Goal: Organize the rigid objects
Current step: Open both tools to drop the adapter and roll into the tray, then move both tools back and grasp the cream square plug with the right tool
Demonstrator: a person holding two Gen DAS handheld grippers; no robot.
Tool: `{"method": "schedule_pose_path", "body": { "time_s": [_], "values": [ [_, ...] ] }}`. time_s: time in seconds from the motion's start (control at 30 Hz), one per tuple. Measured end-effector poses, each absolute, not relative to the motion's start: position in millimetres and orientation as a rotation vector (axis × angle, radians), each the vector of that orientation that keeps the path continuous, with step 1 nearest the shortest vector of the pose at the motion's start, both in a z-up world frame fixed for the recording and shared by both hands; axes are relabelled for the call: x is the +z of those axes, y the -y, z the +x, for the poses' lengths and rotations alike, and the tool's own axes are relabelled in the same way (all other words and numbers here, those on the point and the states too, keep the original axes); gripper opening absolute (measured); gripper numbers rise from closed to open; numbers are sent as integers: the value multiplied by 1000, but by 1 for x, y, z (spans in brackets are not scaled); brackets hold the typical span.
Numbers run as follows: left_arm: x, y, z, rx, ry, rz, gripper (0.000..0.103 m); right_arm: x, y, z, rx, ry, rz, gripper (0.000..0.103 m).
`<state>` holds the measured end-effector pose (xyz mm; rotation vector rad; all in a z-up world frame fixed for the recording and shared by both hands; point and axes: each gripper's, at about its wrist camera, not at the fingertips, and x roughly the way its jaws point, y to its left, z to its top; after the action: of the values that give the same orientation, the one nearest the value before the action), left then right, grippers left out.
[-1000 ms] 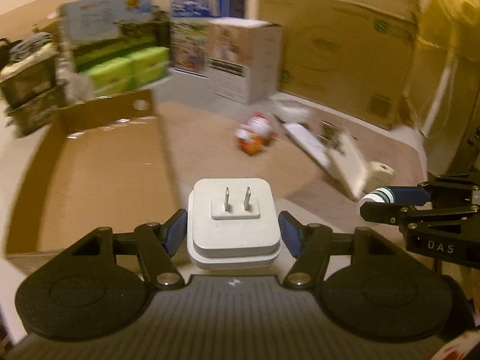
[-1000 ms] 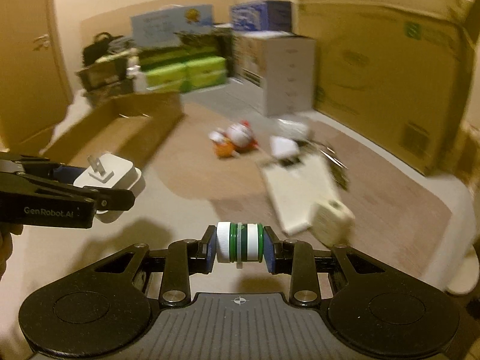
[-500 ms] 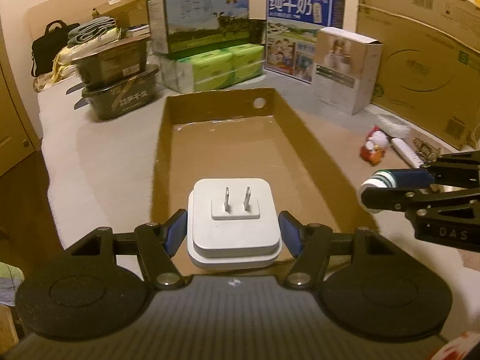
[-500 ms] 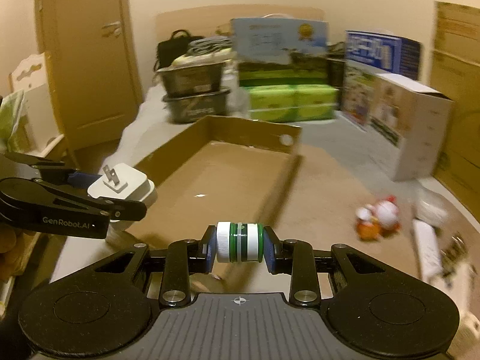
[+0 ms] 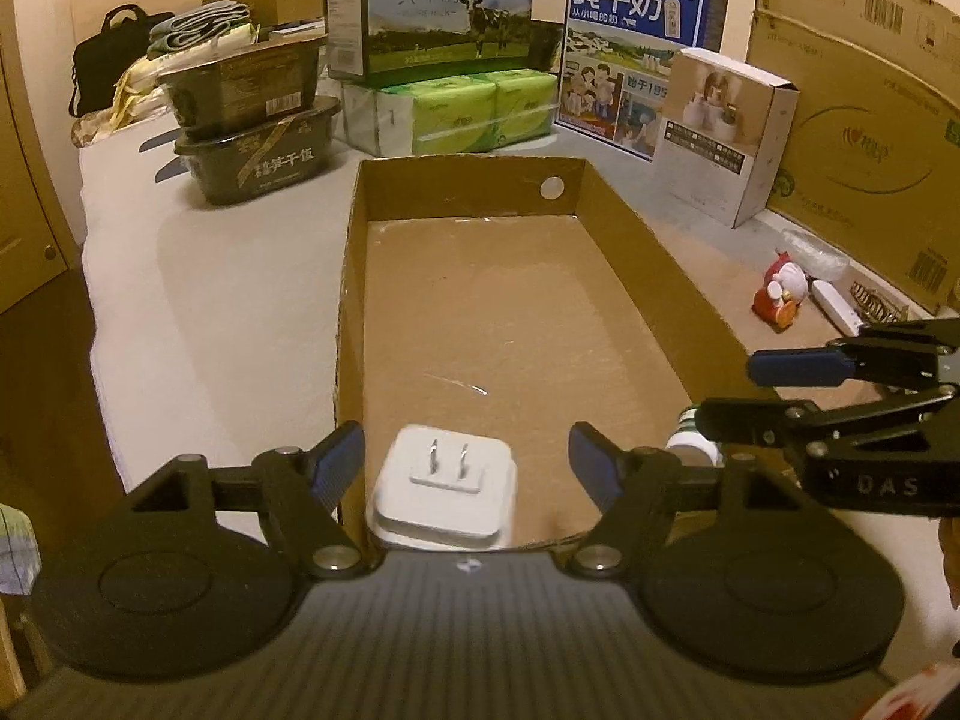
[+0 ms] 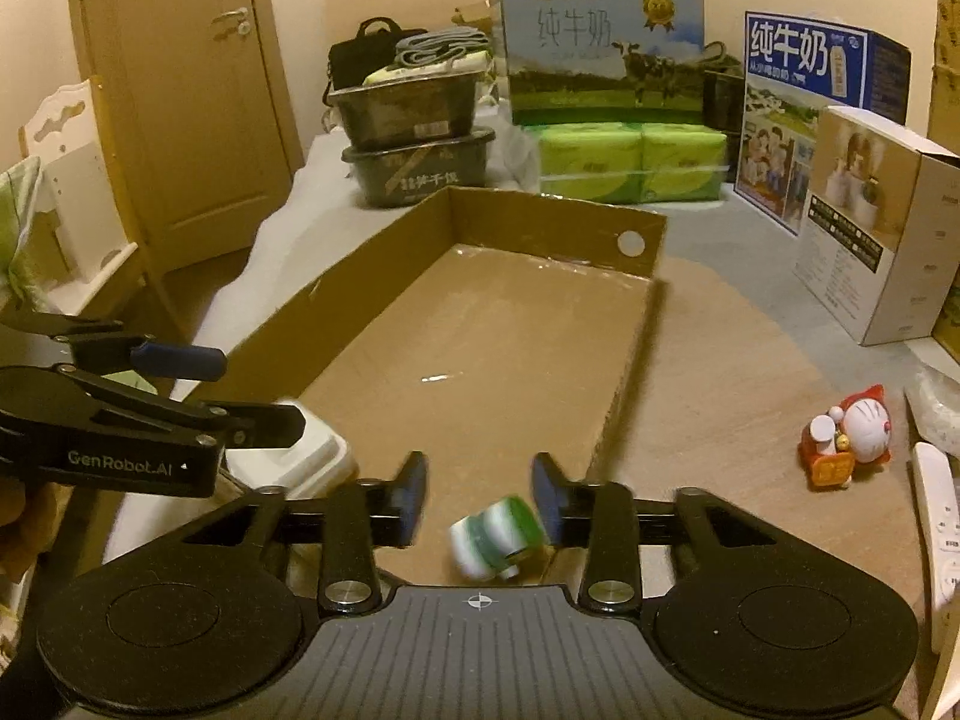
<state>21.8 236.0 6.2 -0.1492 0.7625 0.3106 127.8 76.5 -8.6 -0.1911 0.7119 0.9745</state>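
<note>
A shallow cardboard tray (image 5: 651,300) lies open ahead of both grippers. My left gripper (image 5: 467,459) hangs over its near end with its jaws opening. A white plug adapter (image 5: 444,492) sits prongs-up between them, and the pads are clear of it. My right gripper (image 6: 478,495) is also opening. A green-and-white bottle (image 6: 495,537) is tilted and blurred just below its fingers, free of both pads. In the left wrist view the right gripper (image 5: 756,393) stands at the right, with the bottle (image 5: 690,441) under it. The left gripper (image 6: 240,387) and the adapter (image 6: 312,450) show at the left of the right wrist view.
A red-and-white toy figure (image 6: 846,438) and a white remote (image 6: 942,528) lie on the brown mat right of the tray. Milk cartons (image 5: 636,48), green tissue packs (image 5: 468,108), black tubs (image 5: 252,120) and a white box (image 5: 726,132) stand behind it. A door (image 6: 180,90) is at the left.
Both grippers swung left over the tray and then opened. The adapter and the bottle have left the pads and dropped toward the tray's near end.
</note>
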Motion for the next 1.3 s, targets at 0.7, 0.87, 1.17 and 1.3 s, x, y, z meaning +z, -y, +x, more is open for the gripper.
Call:
{"method": "schedule_pose_path", "body": {
  "time_s": [0.7, 0.87, 1.17, 1.3],
  "values": [
    [32, -173, 7, 215, -708, -123, 72, 20, 35, 86, 730, -704, -32, 58],
    [38, -152, 12, 172, -695, -114, 72, 19, 69, 81, 653, -707, 0, 59],
    [39, -113, 29, 77, -686, -113, 72, 17, 127, 78, 512, -693, 37, 65],
    [37, -96, 41, 40, -689, -113, 72, 16, 147, 81, 454, -688, 46, 69]
  ]
}}
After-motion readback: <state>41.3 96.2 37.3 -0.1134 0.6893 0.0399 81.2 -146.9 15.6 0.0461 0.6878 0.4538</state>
